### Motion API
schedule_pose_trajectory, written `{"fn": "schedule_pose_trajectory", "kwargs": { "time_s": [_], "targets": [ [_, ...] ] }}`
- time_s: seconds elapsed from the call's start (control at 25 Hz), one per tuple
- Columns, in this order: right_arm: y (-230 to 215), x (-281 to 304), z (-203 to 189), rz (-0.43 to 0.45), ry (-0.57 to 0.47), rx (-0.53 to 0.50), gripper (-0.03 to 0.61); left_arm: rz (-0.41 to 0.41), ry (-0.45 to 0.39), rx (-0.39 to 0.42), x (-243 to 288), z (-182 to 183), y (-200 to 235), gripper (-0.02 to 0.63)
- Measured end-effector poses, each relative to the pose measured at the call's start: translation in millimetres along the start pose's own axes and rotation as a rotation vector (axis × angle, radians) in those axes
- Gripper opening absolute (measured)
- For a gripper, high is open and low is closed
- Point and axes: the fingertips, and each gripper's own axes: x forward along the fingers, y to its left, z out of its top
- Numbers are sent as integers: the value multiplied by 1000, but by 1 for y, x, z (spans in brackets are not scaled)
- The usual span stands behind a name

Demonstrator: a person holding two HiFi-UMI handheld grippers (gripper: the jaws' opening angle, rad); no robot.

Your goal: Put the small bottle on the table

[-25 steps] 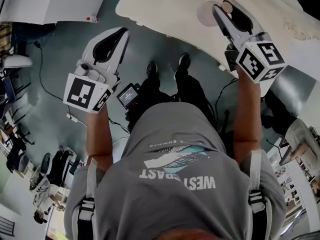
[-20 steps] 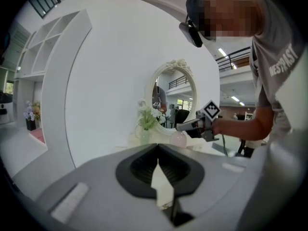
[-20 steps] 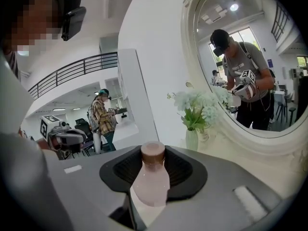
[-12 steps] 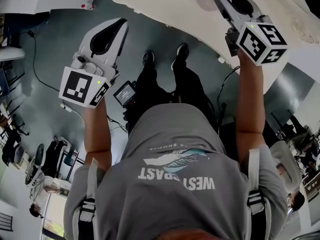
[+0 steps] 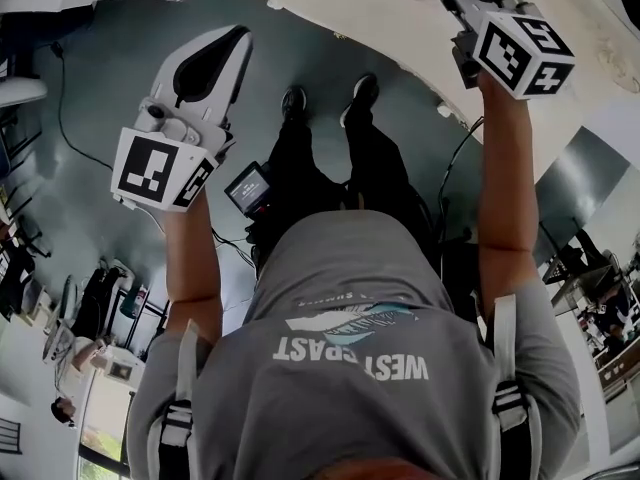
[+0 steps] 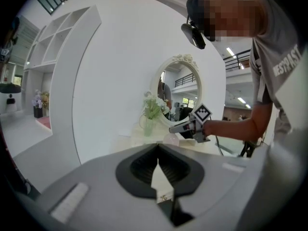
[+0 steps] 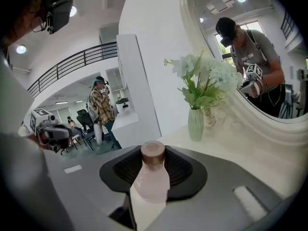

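My right hand-held gripper (image 7: 153,163) is clamped on the small bottle (image 7: 150,183). In the right gripper view the pale pink bottle stands upright in the middle of the frame, and its brown cap (image 7: 153,153) rises between the two dark pads, which press on its sides. Its base is hidden by the hand-held gripper's body, so I cannot tell whether it touches anything below.

Beyond the bottle the cream worktop (image 7: 231,160) runs toward the right of the frame. A pale green vase (image 7: 196,124) of white flowers (image 7: 207,78) stands on it, right of centre. Just behind the vase is a large oval mirror (image 7: 250,57) in an ornate white frame.

In the head view my right arm reaches to the upper right corner, where the marker cube (image 5: 525,53) sits over the edge of the worktop (image 5: 340,3). My left hand-held gripper (image 5: 232,46) hangs at the upper left, over the grey floor (image 5: 110,88) and well apart from the worktop.

The left gripper view shows its jaws together at the tips with nothing between them. Past them, right of centre, the right hand-held gripper (image 6: 179,127) is raised over the worktop (image 6: 144,139), near the vase (image 6: 148,126) and in front of the mirror (image 6: 179,88). The bottle is too small to make out there.
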Motion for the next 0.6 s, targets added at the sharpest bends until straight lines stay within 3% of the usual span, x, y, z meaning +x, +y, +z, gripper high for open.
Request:
{"fn": "schedule_pose_trajectory", "kwargs": {
  "time_s": [0.6],
  "targets": [
    [-16, 72, -42, 30, 96, -13, 147, 16, 35, -45, 10, -40, 16, 3]
  ]
}}
